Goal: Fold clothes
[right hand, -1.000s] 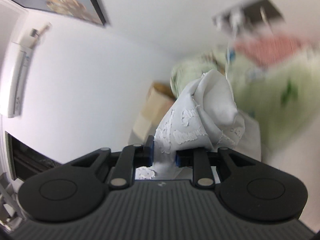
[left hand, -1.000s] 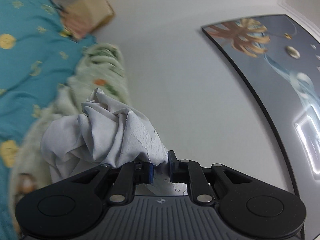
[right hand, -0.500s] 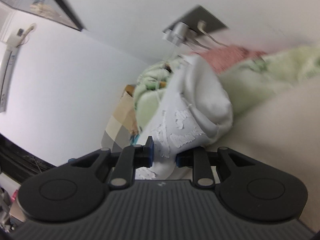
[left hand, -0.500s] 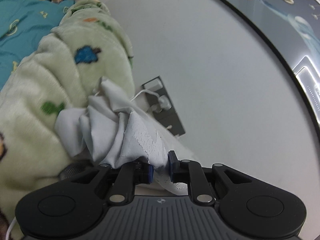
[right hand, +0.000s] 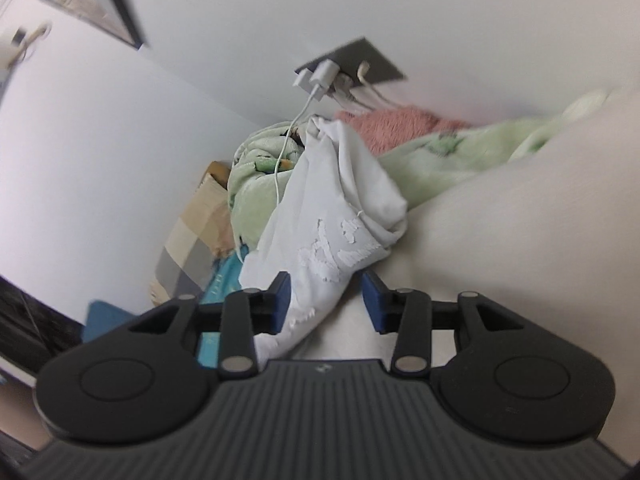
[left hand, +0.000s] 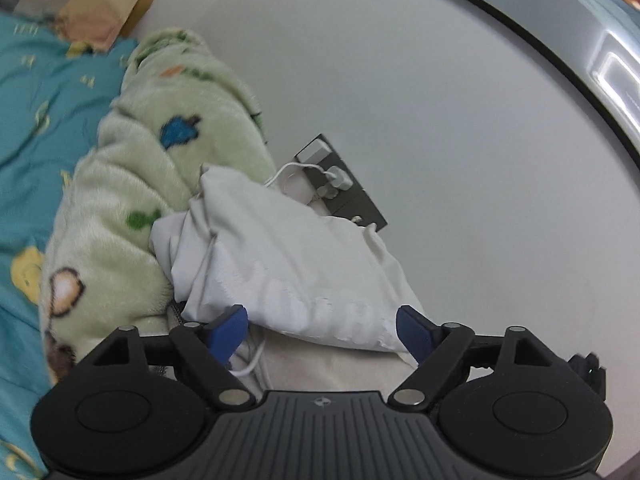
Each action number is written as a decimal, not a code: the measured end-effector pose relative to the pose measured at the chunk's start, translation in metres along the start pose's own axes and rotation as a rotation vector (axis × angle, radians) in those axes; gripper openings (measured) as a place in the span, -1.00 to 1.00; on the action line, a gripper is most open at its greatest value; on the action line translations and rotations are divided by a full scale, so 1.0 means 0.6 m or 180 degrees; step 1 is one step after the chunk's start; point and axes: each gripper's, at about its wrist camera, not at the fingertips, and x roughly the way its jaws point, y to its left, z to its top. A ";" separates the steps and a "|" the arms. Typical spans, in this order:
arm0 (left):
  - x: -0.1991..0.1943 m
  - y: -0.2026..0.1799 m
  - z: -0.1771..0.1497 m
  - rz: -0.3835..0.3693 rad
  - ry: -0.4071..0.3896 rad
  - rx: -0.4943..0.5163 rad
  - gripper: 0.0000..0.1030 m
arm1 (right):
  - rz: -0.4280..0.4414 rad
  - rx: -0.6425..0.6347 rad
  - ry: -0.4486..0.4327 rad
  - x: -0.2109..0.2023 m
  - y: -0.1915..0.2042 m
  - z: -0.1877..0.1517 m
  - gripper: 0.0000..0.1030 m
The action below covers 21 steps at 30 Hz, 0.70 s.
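Garment: a white garment (left hand: 288, 264) lies bundled on a pale cream surface (right hand: 520, 240), leaning against a green fleece blanket (left hand: 132, 184); a cracked white print runs across its near side.
Left tongs: the left tongs (left hand: 322, 330) have their jaws opening and already wide; the blue pads stand clear on either side of the garment's near edge, pressing nothing.
Right tongs: the right tongs (right hand: 326, 302) have their jaws opening, at a middling gap; a tail of the garment hangs between them, lying against the left pad (right hand: 282, 294), with the right pad clear of it.
Containers: a checked beige bag or box (right hand: 192, 232) stands by the wall beyond the blanket; whatever it holds cannot be seen.
Bedding: teal sheet (left hand: 36, 128) with yellow shapes under the blanket; a pink fluffy cloth (right hand: 396, 124) behind the garment.
Wall: a grey socket plate (right hand: 352, 62) with white plugs; a white cable (right hand: 288, 140) drops from it behind the garment.
Hard to make out: the print's wording is illegible; the garment's kind cannot be told from the bundle; a dark-framed picture (left hand: 580, 36) is cut off by the frame edge; the blanket's edges are blurred.
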 end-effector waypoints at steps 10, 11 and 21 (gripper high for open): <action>-0.178 -0.191 -0.010 0.0416 -0.0254 0.1169 1.00 | -0.0079 -0.0896 -0.0420 -0.162 0.094 -0.025 0.50; -0.191 -0.204 -0.014 0.0454 -0.0268 0.1273 1.00 | -0.0074 -0.0990 -0.0469 -0.173 0.104 -0.030 0.58; -0.256 -0.240 -0.071 0.0770 -0.0555 0.1666 1.00 | -0.0035 -0.1852 -0.0729 -0.214 0.172 -0.114 0.72</action>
